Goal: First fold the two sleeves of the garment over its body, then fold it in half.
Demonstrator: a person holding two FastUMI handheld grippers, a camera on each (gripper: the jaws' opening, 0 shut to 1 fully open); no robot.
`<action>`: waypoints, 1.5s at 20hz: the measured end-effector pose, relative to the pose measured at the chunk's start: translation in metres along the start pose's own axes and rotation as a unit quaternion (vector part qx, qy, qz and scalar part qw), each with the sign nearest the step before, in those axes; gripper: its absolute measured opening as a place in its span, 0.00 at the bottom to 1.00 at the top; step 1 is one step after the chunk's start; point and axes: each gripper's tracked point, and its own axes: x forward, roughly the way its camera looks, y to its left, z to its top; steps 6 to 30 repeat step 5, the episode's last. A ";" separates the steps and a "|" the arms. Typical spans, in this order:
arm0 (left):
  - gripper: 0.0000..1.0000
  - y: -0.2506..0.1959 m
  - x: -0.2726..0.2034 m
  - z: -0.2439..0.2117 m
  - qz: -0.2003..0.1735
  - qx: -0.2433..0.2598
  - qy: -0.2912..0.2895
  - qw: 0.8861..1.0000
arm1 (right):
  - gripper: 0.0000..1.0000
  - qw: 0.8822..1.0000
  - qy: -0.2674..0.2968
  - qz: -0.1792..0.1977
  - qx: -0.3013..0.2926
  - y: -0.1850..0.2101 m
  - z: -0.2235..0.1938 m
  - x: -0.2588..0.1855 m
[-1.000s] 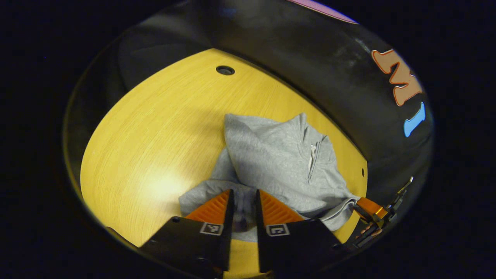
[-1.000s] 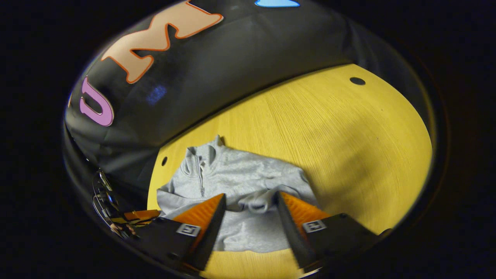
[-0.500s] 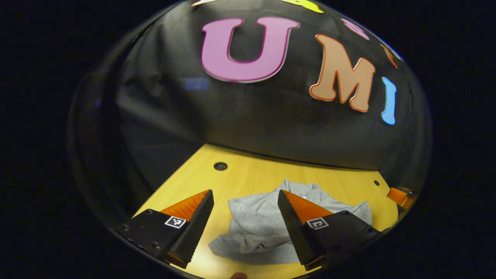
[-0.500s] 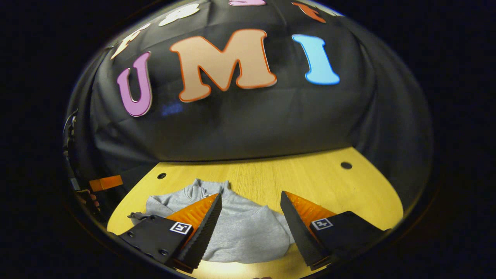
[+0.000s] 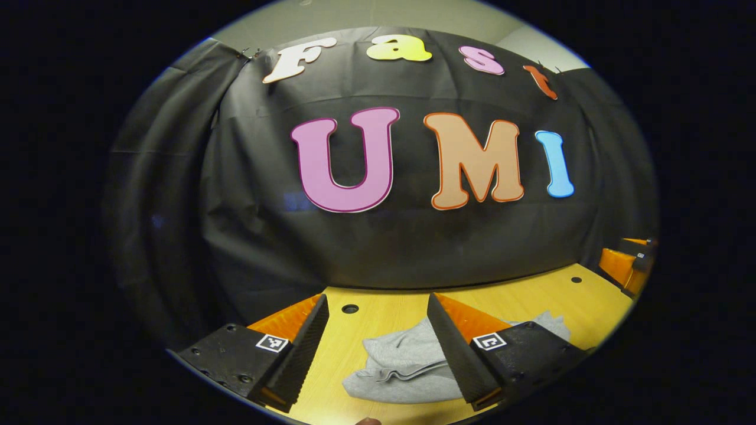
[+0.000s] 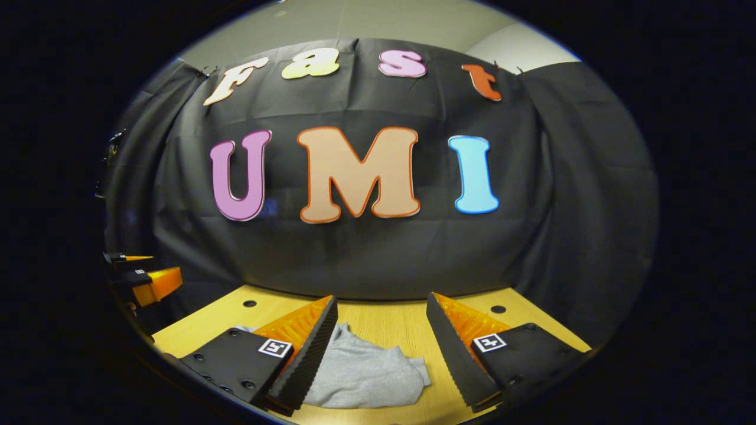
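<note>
A grey zip-neck sweatshirt (image 5: 407, 366) lies folded into a compact bundle on the yellow wooden table (image 5: 366, 330). In the left gripper view my left gripper (image 5: 378, 348) is open, raised above the table, with nothing between its fingers; the bundle lies below and ahead of it. The right gripper view shows the same sweatshirt (image 6: 366, 375) lying beneath my right gripper (image 6: 381, 348), which is also open and holds nothing. Each view catches the other gripper at its edge: the right one (image 5: 626, 262) at far right, the left one (image 6: 144, 277) at far left.
The table (image 6: 390, 321) has small round holes (image 5: 350, 309) (image 6: 498, 309) near its back edge. The black cloth wall (image 5: 413, 248) rises straight behind the table. Bare wood lies to both sides of the sweatshirt.
My left gripper let go of the grey cloth and opened. Both grippers lifted and tilted up from the sweatshirt, so the wall now takes most of each view.
</note>
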 end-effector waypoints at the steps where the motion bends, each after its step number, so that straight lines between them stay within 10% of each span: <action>1: 1.00 -0.001 -0.002 0.004 0.000 0.003 -0.006 1.000 | 0.91 1.000 -0.011 0.000 -0.004 0.001 0.009 -0.004; 30: 0.96 0.005 -0.008 0.010 0.009 0.013 -0.011 1.000 | 0.95 1.000 -0.018 0.020 -0.003 0.016 0.017 -0.013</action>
